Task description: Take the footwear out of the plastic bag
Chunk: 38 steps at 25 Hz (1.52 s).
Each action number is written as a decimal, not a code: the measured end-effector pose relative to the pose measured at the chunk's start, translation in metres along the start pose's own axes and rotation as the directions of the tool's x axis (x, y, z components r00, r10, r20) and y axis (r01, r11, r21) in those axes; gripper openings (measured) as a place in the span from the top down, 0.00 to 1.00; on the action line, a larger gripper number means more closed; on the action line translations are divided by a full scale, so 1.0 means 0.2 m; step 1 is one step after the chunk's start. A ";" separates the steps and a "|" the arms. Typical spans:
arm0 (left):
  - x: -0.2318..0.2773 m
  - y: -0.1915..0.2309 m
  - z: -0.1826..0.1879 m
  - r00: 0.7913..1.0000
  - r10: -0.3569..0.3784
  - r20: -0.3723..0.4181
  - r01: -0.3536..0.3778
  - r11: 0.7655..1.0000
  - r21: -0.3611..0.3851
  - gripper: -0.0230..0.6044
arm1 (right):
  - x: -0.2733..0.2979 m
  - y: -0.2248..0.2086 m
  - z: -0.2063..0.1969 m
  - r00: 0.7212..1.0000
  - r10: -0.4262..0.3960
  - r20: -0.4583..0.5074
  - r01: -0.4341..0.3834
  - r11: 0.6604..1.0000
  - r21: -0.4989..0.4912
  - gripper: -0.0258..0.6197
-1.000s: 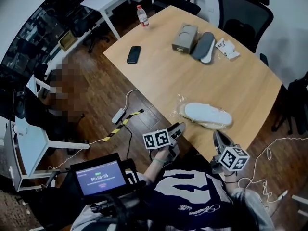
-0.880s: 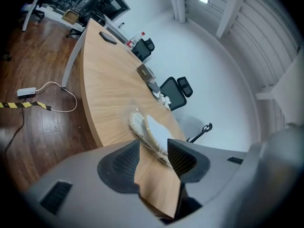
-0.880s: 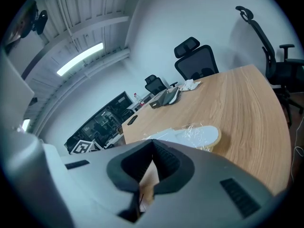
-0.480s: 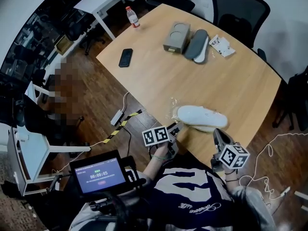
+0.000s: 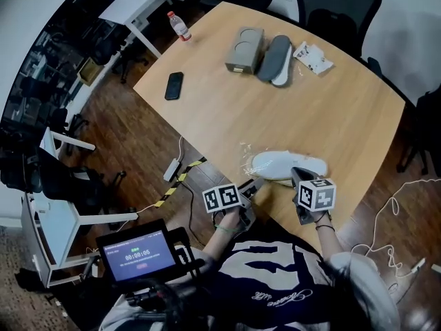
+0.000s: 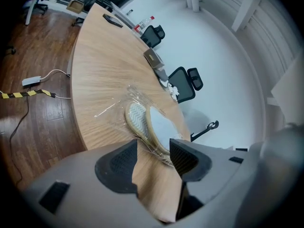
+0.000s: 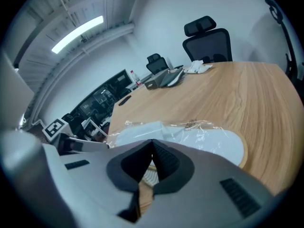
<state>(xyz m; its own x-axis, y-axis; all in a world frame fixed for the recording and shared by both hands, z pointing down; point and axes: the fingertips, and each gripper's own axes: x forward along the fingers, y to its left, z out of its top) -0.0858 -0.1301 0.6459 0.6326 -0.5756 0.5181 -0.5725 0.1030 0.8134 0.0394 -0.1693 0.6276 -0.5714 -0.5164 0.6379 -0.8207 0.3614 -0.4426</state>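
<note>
The wooden table (image 5: 331,109) fills my head view. Near its six o'clock edge lies the white shoe (image 5: 286,165), inside its clear plastic bag (image 5: 249,158). My left tongs (image 5: 256,187), at the shoe's seven o'clock, have just been opening and grip nothing, with the bag's end between their tips. My right tongs (image 5: 298,174), at its five o'clock, are clenched and empty.

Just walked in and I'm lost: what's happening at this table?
A person with a claw in each hand reaches for white footwear inside a clear plastic bag near the table edge. The left claw has just been opening, with only table between its jaws, the bag just ahead. The right claw is shut by the bag. Nothing is out yet.
</note>
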 end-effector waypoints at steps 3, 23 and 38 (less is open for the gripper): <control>0.00 -0.03 -0.03 1.000 -0.017 -0.020 0.017 1.000 -0.001 0.64 | 0.06 -0.07 -0.04 0.998 -0.043 -0.035 0.044 0.999 0.030 0.97; 0.18 0.03 0.14 1.000 -0.008 0.022 0.010 0.996 -0.094 0.64 | 0.12 -0.14 -0.02 0.999 0.032 0.028 -0.038 0.967 0.253 0.97; 0.24 0.07 0.17 0.999 0.030 0.035 -0.026 0.994 -0.108 0.78 | -0.29 -0.30 -0.07 0.983 -0.041 0.179 -0.013 0.956 0.291 0.97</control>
<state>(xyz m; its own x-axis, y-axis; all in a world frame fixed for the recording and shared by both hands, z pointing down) -0.0815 -0.1836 0.6724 0.5964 -0.6005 0.5327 -0.5288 0.2054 0.8235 0.1226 -0.1494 0.6263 -0.5284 -0.6616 0.5320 -0.7779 0.1263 -0.6156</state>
